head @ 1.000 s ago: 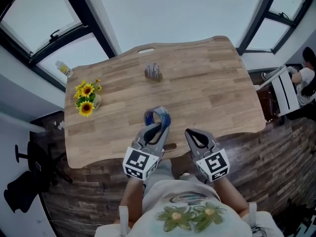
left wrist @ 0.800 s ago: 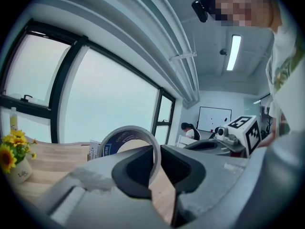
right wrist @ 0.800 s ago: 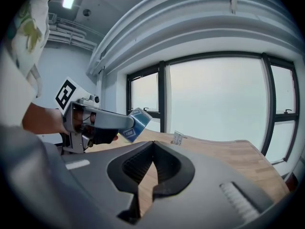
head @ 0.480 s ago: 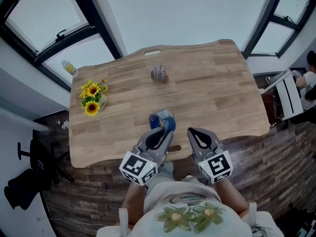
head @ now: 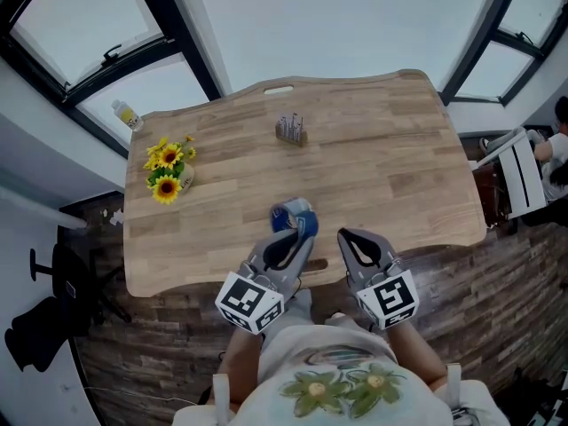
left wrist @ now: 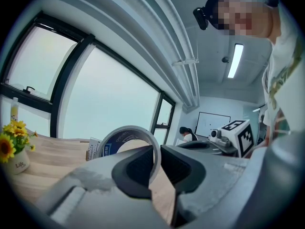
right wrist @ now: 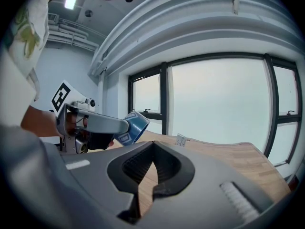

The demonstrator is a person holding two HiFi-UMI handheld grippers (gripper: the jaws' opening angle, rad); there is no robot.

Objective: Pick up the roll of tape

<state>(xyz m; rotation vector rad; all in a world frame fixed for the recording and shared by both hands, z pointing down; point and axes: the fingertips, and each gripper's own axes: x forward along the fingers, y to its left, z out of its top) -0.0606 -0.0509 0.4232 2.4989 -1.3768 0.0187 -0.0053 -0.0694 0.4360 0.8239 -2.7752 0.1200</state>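
Left claw (left wrist: 157, 159): clenched on the tape (left wrist: 125, 138). One pad sits inside the ring and the other outside, so the wall of the roll is pinched between them. The roll is blue and juts out past the claw tips, over the bench (head: 382, 149). From the right claw's camera it looks lifted clear of the wood, though the gap under it is hard to judge from that angle.

Right claw (right wrist: 153, 144): clenched on nothing. The tips meet, and only bench wood shows through the hollow behind the pads. It sits just right of the left claw without touching it. Both are at the near bench edge.

Other items, placed from the left claw:
- Straight ahead, mid-bench: a small rack (head: 291, 131) of thin upright pieces, too small to identify.
- Ahead and well to the left, near the left bench edge: sunflowers (head: 167, 162) in a small pot (head: 183, 180).
- Further out the same way, off the bench: a bottle (head: 128, 114) standing by the window (head: 84, 38).

Well to the right of the right claw, off the bench: a seated person (head: 557, 145), mostly cut off by the frame edge.
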